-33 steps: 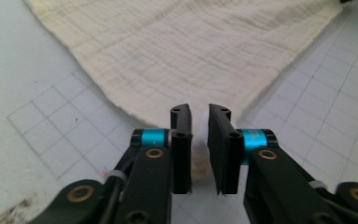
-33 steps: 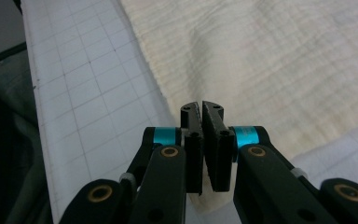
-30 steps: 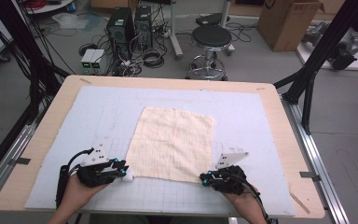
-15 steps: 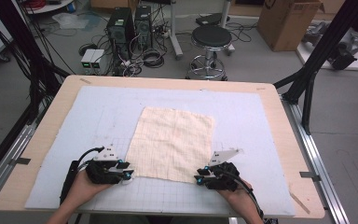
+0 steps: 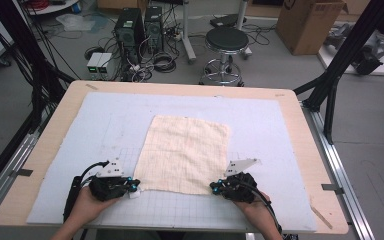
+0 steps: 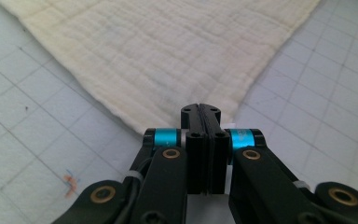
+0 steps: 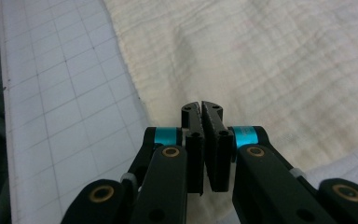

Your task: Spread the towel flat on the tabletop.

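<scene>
Cloth (image 5: 186, 154), cream and crinkled, lay flat mid-worktop on the gridded mat (image 5: 280, 130). My left tongs (image 5: 132, 187) had just been closing and stood pinched together at its near left corner; my right tongs (image 5: 214, 187) had likewise just been closing, clamped at the near right corner.

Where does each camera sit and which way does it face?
High view: above the person's side of the table, looking forward and down at the cloth; both hands with the left gripper and right gripper enter from the bottom.
Left gripper view: rides the left gripper, facing a near cloth corner; black jaws closed.
Right gripper view: rides the right gripper, over the other near corner.
Shared: the cloth and gridded mat.
</scene>
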A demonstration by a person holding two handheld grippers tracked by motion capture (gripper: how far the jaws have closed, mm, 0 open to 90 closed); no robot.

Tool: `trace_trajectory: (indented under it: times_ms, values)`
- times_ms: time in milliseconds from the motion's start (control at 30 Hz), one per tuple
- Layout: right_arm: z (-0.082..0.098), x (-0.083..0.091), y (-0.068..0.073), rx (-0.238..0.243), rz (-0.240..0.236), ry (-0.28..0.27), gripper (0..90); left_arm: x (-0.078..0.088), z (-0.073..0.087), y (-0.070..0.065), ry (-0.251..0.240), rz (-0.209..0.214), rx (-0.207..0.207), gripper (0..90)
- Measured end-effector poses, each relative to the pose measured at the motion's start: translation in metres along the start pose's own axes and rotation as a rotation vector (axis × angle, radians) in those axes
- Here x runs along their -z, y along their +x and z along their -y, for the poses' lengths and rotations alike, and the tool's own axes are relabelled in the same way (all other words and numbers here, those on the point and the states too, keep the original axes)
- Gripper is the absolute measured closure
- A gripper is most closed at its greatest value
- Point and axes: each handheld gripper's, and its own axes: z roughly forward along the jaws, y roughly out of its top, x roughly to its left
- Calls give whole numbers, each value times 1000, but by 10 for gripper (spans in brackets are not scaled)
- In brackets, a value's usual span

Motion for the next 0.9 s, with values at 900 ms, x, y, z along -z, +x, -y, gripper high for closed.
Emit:
trace_trajectory:
  times_ms: [900]
  values:
    - [15, 21, 17, 13, -5, -2, 895, 14, 12, -38, -22, 60, -63, 891]
